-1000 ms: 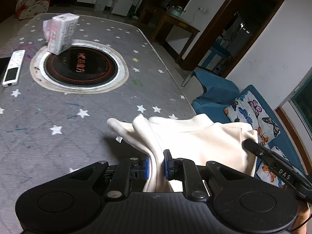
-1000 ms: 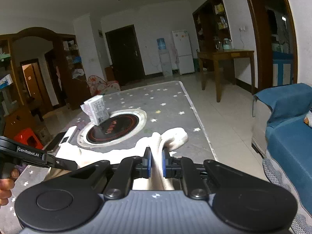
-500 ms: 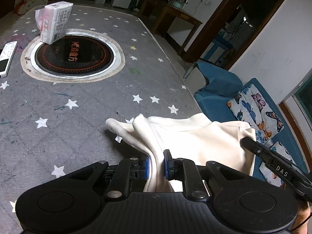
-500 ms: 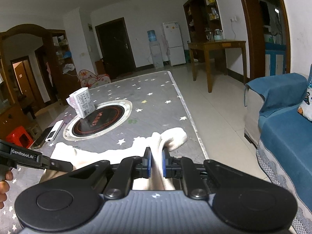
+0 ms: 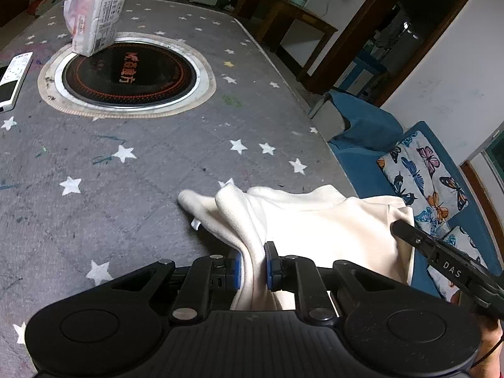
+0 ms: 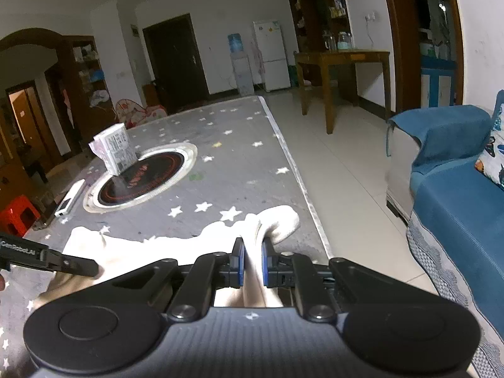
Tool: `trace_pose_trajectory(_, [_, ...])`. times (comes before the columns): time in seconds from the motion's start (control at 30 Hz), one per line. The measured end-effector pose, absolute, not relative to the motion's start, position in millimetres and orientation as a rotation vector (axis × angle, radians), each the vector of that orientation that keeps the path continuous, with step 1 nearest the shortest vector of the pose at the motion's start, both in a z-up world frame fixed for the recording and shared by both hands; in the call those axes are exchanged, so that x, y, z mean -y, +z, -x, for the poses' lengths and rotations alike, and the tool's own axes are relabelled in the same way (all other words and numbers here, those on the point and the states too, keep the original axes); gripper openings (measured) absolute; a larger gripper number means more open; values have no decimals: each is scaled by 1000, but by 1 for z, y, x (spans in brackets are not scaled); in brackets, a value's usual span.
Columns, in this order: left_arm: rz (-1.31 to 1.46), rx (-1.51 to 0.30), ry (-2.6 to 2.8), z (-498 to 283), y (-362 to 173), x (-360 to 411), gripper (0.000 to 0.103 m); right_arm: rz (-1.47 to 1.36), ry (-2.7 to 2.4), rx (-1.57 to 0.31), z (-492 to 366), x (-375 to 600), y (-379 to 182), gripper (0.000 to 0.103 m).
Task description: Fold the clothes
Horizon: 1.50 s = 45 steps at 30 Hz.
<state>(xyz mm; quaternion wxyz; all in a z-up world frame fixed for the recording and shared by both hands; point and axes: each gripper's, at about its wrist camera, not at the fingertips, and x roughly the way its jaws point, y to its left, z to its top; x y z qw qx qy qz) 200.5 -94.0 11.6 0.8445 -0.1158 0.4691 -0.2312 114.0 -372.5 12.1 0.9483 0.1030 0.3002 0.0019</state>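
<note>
A cream-white garment (image 5: 315, 220) lies at the near right corner of the grey star-patterned table (image 5: 141, 163). My left gripper (image 5: 253, 266) is shut on a bunched fold of its left edge. My right gripper (image 6: 252, 264) is shut on another fold of the same garment (image 6: 176, 245) at its right edge, near the table's right side. The right gripper's finger shows in the left wrist view (image 5: 441, 258), and the left gripper's finger shows in the right wrist view (image 6: 50, 260). The cloth is stretched between the two grippers.
A round black induction plate (image 5: 129, 75) is set in the table, with a tissue pack (image 5: 94, 28) on its far rim. A white remote (image 5: 14, 78) lies at the left. A blue sofa (image 6: 456, 195) with butterfly cushions (image 5: 425, 173) stands to the right. A wooden table (image 6: 340, 60) stands beyond.
Both grippers, still shut on the garment, have moved down and a little forward over the table; the cloth now lies lower, more of it resting on the tabletop.
</note>
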Motion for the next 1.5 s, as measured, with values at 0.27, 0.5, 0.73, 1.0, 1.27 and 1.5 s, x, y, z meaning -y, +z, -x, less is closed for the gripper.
trace_pose_trajectory(0.27, [245,-1007,-475,-202,1,90,16,-212,-28,-655,-122,379,-4,10])
trace_pose_trajectory(0.5, [247,-1023,-464,-201,-9,85,16,-211,-50,-700,-128,384,-17,15])
trace_pose_trajectory(0.73, [249,-1029,-468,-196,-15,82,16,-190,-59,-715,-126,387,-22,20])
trace_pose_trajectory(1.0, [261,-1041,-490,-190,-17,75,16,-163,-51,-743,-121,384,-31,21])
trace_pose_trajectory(1.27, [281,-1069,-517,-178,-20,62,16,-158,-24,-761,-100,380,-29,21])
trace_pose_trajectory(1.5, [238,-1068,-535,-163,-14,56,22,-175,-21,-775,-76,383,-19,21])
